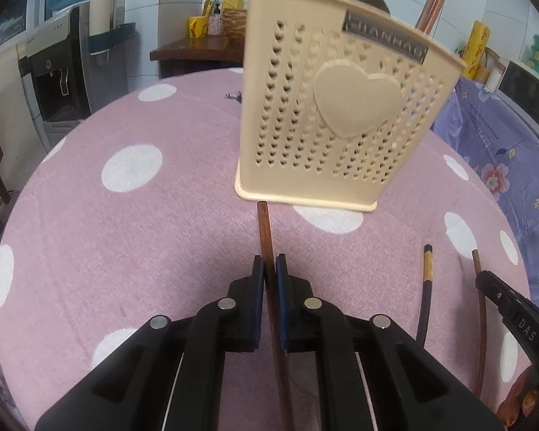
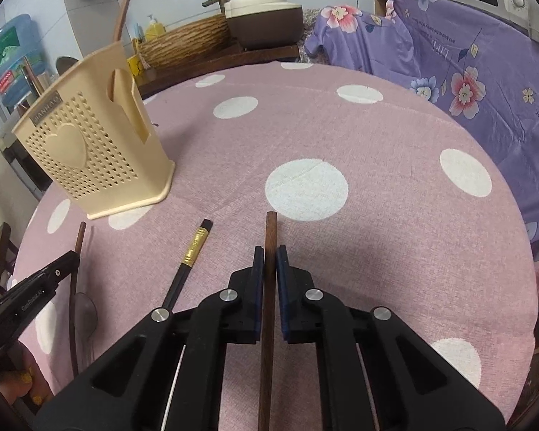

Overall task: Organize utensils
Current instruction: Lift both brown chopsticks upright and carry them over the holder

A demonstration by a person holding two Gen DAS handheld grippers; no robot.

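1. The left gripper is closed tight on a slender reddish-brown wooden chopstick, its blue pads pinching the stick from either side.
2. That chopstick runs lengthwise along the fingers, its squared tip pointing ahead at the base of the cream perforated plastic utensil holder with a raised heart, ending just short of it.
3. The right gripper is likewise clamped on a dark brown wooden chopstick, which lies between the pads.
4. This second stick also follows the line of the fingers, its blunt end reaching a little past the fingertips over the pink tablecloth with white dots.
5. A black chopstick with a gold band lies on the cloth between the two grippers, its banded end pointing away, toward the holder.
6. The holder stands upright on the cloth, well left of the right gripper, with several brown sticks rising from its top.
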